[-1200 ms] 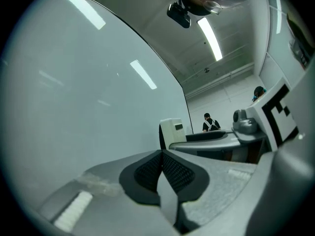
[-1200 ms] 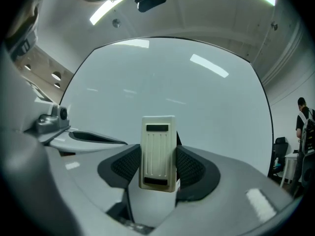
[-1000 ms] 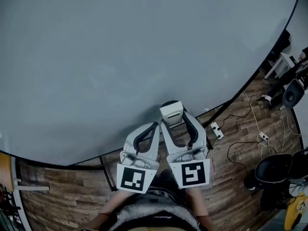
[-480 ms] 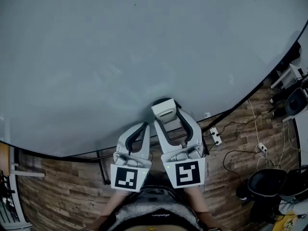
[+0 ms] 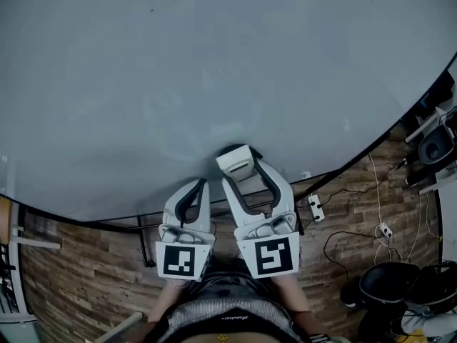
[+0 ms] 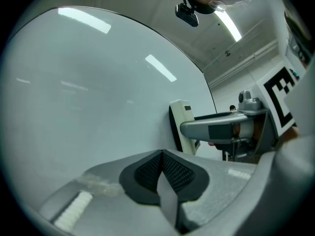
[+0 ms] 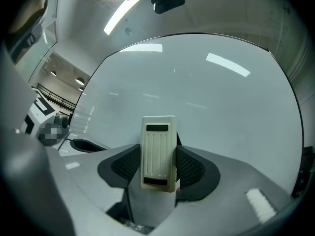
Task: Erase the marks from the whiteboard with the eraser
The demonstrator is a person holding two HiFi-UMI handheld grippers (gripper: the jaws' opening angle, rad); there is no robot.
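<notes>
1. Eraser [image 5: 237,161] is clamped by its sides in the right gripper [image 7: 158,167] and seems to touch the whiteboard [image 5: 214,63] near the lower edge.
2. It looks light and stiff; hold its plastic sides.
3. Left gripper [image 6: 161,173] has its jaws together, with nothing between them.

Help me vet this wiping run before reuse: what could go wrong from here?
The eraser juts well past the right gripper's jaws, so pressing it on the whiteboard may tilt it or make it slip. The left gripper, shut and empty, hangs close beside the right one; a sideways stroke could knock them together. A power strip lies on the floor near the board; stepping sideways risks tripping.
</notes>
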